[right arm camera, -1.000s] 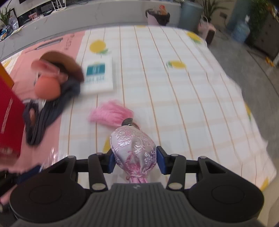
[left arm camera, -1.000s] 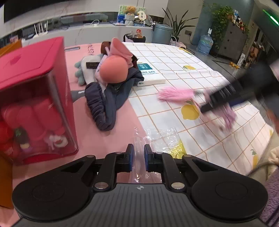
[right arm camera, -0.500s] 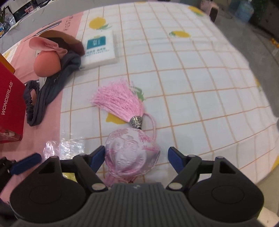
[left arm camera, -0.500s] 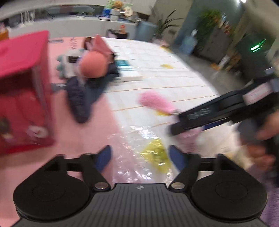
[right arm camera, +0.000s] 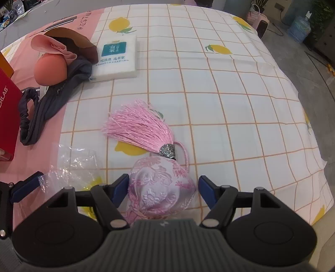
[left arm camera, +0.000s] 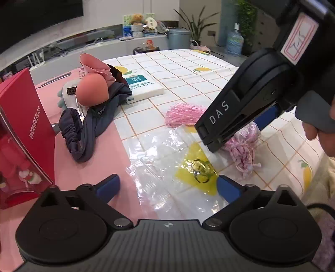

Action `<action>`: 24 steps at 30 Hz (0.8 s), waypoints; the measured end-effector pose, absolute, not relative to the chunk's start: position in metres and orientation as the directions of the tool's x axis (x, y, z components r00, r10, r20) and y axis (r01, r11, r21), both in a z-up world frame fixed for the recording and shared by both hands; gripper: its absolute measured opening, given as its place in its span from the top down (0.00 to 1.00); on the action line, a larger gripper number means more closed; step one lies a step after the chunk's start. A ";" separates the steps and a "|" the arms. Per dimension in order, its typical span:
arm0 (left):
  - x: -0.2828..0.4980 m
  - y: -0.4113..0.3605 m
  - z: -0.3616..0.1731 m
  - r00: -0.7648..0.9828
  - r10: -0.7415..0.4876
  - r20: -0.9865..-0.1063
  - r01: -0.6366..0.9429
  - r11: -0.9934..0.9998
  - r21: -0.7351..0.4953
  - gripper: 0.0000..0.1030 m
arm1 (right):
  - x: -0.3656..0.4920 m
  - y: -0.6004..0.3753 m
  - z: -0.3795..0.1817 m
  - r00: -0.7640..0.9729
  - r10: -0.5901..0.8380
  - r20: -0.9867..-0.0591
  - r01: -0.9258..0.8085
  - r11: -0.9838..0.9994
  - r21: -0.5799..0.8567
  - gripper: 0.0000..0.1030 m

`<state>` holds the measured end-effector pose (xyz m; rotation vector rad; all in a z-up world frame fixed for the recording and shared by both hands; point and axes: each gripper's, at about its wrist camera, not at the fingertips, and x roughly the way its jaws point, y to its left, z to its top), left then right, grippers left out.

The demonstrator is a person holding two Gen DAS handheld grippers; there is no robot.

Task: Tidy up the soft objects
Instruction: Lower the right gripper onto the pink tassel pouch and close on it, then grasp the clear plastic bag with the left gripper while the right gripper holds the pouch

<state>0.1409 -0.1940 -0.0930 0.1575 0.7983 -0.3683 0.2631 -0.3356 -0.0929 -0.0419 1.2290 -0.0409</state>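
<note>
Right claw (right arm camera: 162, 186) has released sachet (right arm camera: 161, 188), jaws spread

Red WONDERLAB box (left arm camera: 23, 134) at left on the lemon-print tablecloth (right arm camera: 230, 87); white tissue pack (right arm camera: 117, 59) farther back; grey bin (left arm camera: 179, 38) and water bottle (left arm camera: 235, 42) beyond

**Bright room behind a lemon-print table**

Table (left arm camera: 188, 69) draped in white checked cloth with lemons, pink along one side. Beyond it, a long grey counter (left arm camera: 88, 45) under a dark screen (left arm camera: 39, 14) — cluttered with cables. Nearby, a grey bin (left arm camera: 179, 38), potted plant (left arm camera: 196, 25), water jug (left arm camera: 235, 45). Grey floor (right arm camera: 309, 69).
</note>
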 end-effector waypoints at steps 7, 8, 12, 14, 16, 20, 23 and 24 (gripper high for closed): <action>0.137 -0.192 -0.091 0.664 -0.288 -0.690 0.390 0.921 -0.009 0.05 | 0.262 -0.336 -0.092 0.334 -0.056 -0.941 -0.001 0.998 -0.060 0.31; 0.136 -0.191 -0.091 0.674 -0.292 -0.678 0.392 0.920 -0.007 0.11 | 0.262 -0.336 -0.092 0.334 -0.057 -0.941 -0.002 0.998 -0.061 0.31; 0.127 -0.190 -0.088 0.680 -0.335 -0.652 0.431 0.902 -0.014 0.58 | 0.261 -0.335 -0.091 0.333 -0.056 -0.941 -0.015 0.998 -0.064 0.32; 0.124 -0.193 -0.087 0.687 -0.327 -0.649 0.433 0.901 0.004 0.70 | 0.262 -0.334 -0.091 0.333 -0.055 -0.941 -0.019 0.998 -0.065 0.32; 0.122 -0.194 -0.088 0.703 -0.317 -0.637 0.424 0.906 0.017 0.85 | 0.261 -0.334 -0.091 0.334 -0.056 -0.941 -0.020 0.998 -0.067 0.32; 0.120 -0.186 -0.087 0.707 -0.323 -0.628 0.402 0.915 -0.019 0.97 | 0.260 -0.336 -0.091 0.331 -0.060 -0.942 -0.012 0.998 -0.068 0.32; 0.121 -0.181 -0.085 0.698 -0.345 -0.627 0.404 0.913 -0.053 0.99 | 0.260 -0.336 -0.091 0.332 -0.061 -0.941 -0.009 0.998 -0.068 0.35; 0.121 -0.180 -0.084 0.696 -0.352 -0.626 0.405 0.912 -0.063 0.99 | 0.260 -0.336 -0.091 0.332 -0.061 -0.941 -0.009 0.998 -0.068 0.36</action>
